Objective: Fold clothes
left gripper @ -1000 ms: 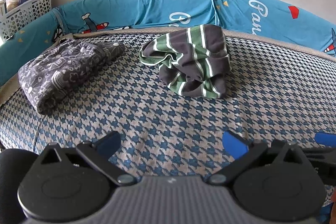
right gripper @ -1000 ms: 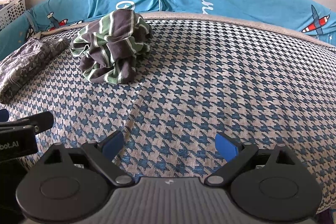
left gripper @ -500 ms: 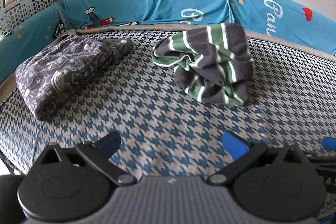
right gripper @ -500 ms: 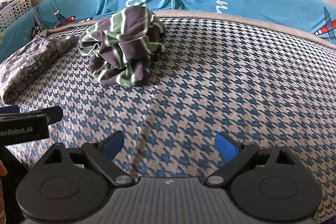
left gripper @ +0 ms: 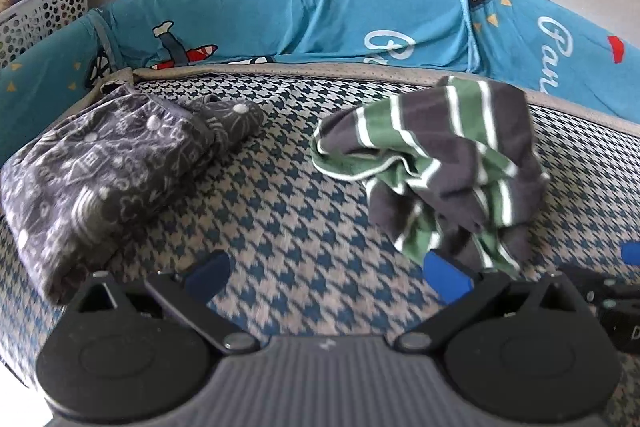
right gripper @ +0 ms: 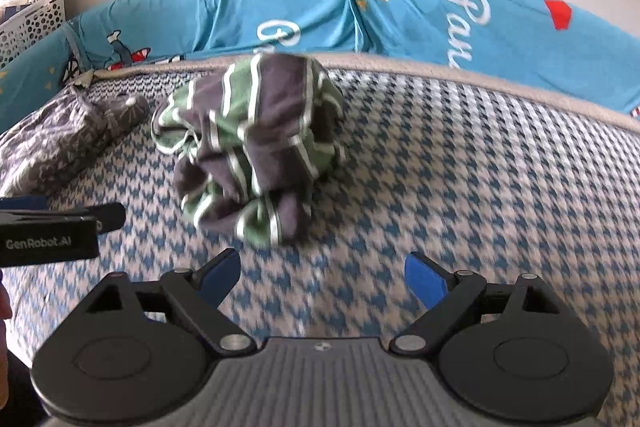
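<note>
- left gripper (left gripper: 326,273): fingers spread, empty; side reads "GenRobot.AI"
- right gripper (right gripper: 322,277): jaws just narrowed, still apart, empty
- striped garment (right gripper: 256,143): crumpled on houndstooth mattress (right gripper: 460,179), ahead of both
- blue bumper (right gripper: 400,7): script partly legible, "Pa…"

A bed (left gripper: 304,211) covered in blue-and-beige houndstooth fabric is seen, carrying 2 garments. A crumpled green-and-grey striped garment (left gripper: 440,163) is heaped near the back edge. Left of the striped garment, well apart, a folded grey patterned garment (left gripper: 100,171) is laid.
</note>
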A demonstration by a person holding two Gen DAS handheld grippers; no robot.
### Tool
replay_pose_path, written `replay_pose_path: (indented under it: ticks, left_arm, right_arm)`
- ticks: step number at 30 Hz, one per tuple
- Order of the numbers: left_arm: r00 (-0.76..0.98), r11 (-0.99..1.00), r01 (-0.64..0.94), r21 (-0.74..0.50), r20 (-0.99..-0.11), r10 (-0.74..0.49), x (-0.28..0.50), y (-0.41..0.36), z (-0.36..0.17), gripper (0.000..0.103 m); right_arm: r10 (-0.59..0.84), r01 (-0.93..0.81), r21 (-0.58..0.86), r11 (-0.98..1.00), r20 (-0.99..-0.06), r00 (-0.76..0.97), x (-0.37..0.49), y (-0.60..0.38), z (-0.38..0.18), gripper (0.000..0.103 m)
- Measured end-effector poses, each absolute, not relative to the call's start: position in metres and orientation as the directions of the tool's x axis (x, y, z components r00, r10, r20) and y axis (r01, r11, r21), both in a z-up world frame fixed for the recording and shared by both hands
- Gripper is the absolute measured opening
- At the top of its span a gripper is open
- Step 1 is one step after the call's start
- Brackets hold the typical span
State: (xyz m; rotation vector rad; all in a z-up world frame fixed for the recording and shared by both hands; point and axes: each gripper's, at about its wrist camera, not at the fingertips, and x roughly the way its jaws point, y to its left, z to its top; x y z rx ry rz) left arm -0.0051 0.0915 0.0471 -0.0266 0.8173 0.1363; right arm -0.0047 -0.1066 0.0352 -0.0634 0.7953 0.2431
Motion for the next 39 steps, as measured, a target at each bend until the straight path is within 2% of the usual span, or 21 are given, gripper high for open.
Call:
replay_pose_path:
  ticks: [6, 13, 16, 19, 21, 24, 26, 32, 38, 39]
  left_arm:
    - [0.637, 0.981, -0.192, 0.037, -0.756, 0.154, 0.034, 0.108, 0.034, 0.103]
    - [0.613, 0.976, -0.212, 0.04, -0.772, 0.165, 0.068, 0.112, 0.026, 0.103]
    - [0.602, 0.976, -0.212, 0.059, -0.779, 0.178, 0.08, 0.11, 0.022, 0.103]
    - [0.599, 0.979, -0.202, 0.037, -0.786, 0.154, 0.087, 0.107, 0.021, 0.103]
    - [0.601, 0.982, -0.191, 0.005, -0.79, 0.121, 0.089, 0.105, 0.021, 0.103]
    - [0.624, 0.986, -0.16, -0.049, -0.779, 0.062, 0.085, 0.102, 0.03, 0.103]
    - [0.657, 0.988, -0.125, -0.089, -0.754, 0.015, 0.081, 0.099, 0.037, 0.103]
    - [0.708, 0.98, -0.013, -0.2, -0.694, -0.132, 0.066, 0.094, 0.049, 0.103]
    - [0.703, 0.971, 0.002, -0.238, -0.69, -0.17, 0.061, 0.087, 0.045, 0.103]
    - [0.7, 0.968, 0.0, -0.252, -0.691, -0.18, 0.061, 0.087, 0.044, 0.103]
  right_arm:
    - [0.231, -0.295, 0.014, 0.955, -0.66, 0.715, 0.025, -0.086, 0.037, 0.08]
    - [0.245, -0.342, -0.023, 0.939, -0.65, 0.719, 0.06, -0.059, 0.027, 0.075]
    - [0.244, -0.354, -0.035, 0.935, -0.661, 0.71, 0.071, -0.051, 0.02, 0.068]
    - [0.214, -0.322, -0.037, 0.946, -0.673, 0.707, 0.08, -0.051, 0.012, 0.054]
    - [0.23, -0.291, 0.02, 0.956, -0.667, 0.709, 0.082, -0.061, 0.013, 0.045]
    - [0.229, -0.247, 0.065, 0.967, -0.646, 0.728, 0.08, -0.076, 0.021, 0.024]
    - [0.207, -0.206, 0.074, 0.976, -0.625, 0.753, 0.077, -0.088, 0.029, 0.02]
    - [0.023, 0.009, 0.053, 0.999, -0.574, 0.818, 0.068, -0.142, 0.045, 0.02]
    - [-0.139, 0.284, 0.104, 0.953, -0.682, 0.718, 0.058, -0.219, 0.034, 0.022]
    - [-0.143, 0.294, 0.107, 0.95, -0.689, 0.711, 0.055, -0.227, 0.034, 0.027]
